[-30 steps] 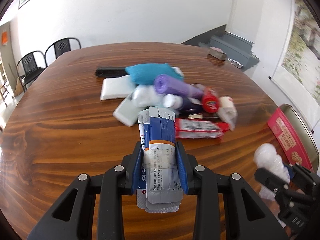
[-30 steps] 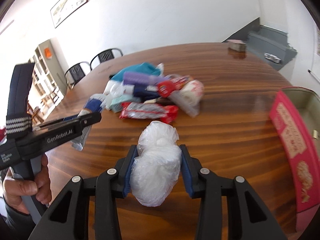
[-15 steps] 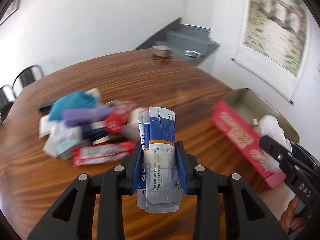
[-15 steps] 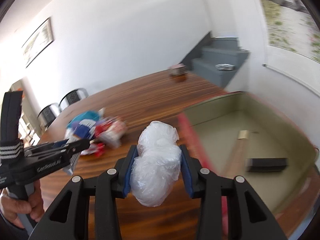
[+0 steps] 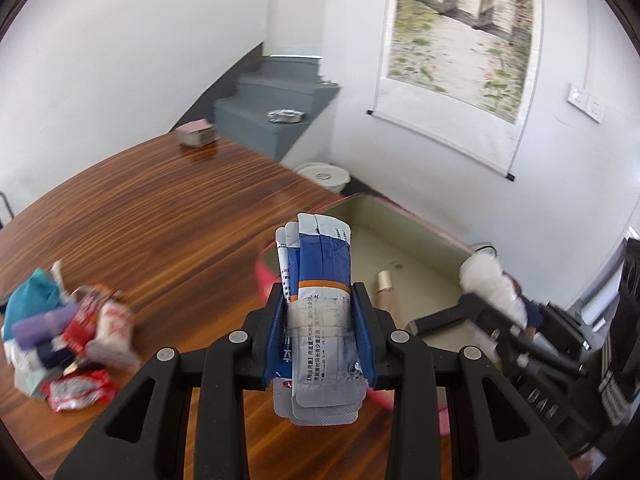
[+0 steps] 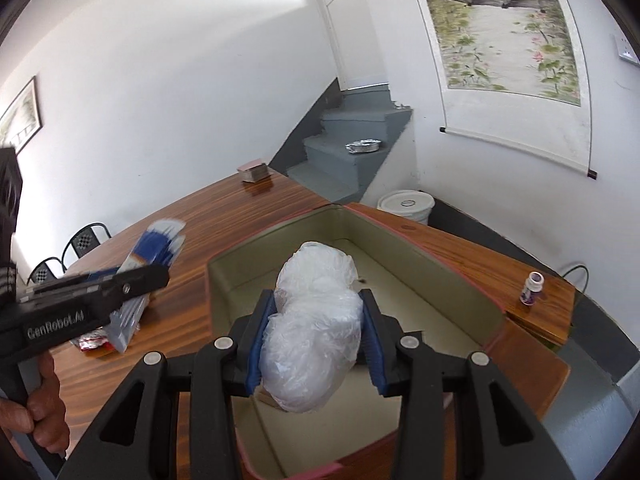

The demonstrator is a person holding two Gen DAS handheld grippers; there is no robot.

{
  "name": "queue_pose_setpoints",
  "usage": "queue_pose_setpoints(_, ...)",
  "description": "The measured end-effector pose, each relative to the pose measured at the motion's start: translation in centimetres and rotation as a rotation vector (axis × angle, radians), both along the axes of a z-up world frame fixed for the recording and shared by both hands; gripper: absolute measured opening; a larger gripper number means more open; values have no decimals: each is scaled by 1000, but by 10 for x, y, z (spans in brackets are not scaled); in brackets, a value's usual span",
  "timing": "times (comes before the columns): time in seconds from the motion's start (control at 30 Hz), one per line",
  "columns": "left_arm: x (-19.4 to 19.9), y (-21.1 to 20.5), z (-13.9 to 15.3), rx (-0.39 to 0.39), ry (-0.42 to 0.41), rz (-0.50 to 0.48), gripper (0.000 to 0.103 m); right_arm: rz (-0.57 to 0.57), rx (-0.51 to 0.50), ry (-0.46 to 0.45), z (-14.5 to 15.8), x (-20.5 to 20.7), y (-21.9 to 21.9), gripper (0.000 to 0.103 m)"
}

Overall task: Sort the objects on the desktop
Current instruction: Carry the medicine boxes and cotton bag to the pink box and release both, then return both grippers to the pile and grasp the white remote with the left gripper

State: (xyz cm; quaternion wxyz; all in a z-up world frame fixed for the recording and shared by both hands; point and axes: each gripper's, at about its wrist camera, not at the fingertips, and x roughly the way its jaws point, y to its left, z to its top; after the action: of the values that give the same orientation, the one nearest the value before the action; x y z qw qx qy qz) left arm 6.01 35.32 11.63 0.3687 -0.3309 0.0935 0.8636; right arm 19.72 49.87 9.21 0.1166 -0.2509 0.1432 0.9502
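Wood table point(image 5: 168, 216) | L gripper point(image 5: 318, 332) grips sachets point(image 5: 320, 288) | box point(image 6: 460, 292) rim near

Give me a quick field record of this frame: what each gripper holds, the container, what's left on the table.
left gripper: shut on taped bundle of blue-and-white sachets
right gripper: shut on white plastic-wrapped bundle, above the box
box: open, pink outside, beige inside; a small tan piece and a dark item lie in it
table: wood grain
pile: mixed packets on the table, away from the box
small purple-and-white bottle: upright beside the box
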Motion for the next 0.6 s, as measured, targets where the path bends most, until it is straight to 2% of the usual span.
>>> queue_pose_setpoints(0.2, -11, 30, -5, 15, -52, -55, 36, -32, 16, -5, -1, -1, 10, 46)
queue_pose_setpoints(0.23, -11, 33, -5, 17, -57, -61, 39, -39, 13, -9, -1, -2, 11, 47)
queue_pose_setpoints(0.27, -12, 36, -6, 17, -58, -64, 50, -41, 9, -11, -2, -3, 14, 49)
queue_pose_setpoints(0.33, -12, 38, -5, 15, -51, -59, 66, -47, -2, -14, -2, -4, 17, 63)
queue_pose_setpoints(0.4, -11, 35, -3, 28, -36, -61, 68, -54, -2, -11, -2, -3, 18, 73)
queue_pose_setpoints(0.43, -11, 34, -2, 29, -31, -60, 68, -56, 1, -8, -1, -3, 18, 74)
queue_pose_setpoints(0.6, -16, 16, -1, 15, -10, -5, 68, -45, -7, -2, 1, -7, 13, 75)
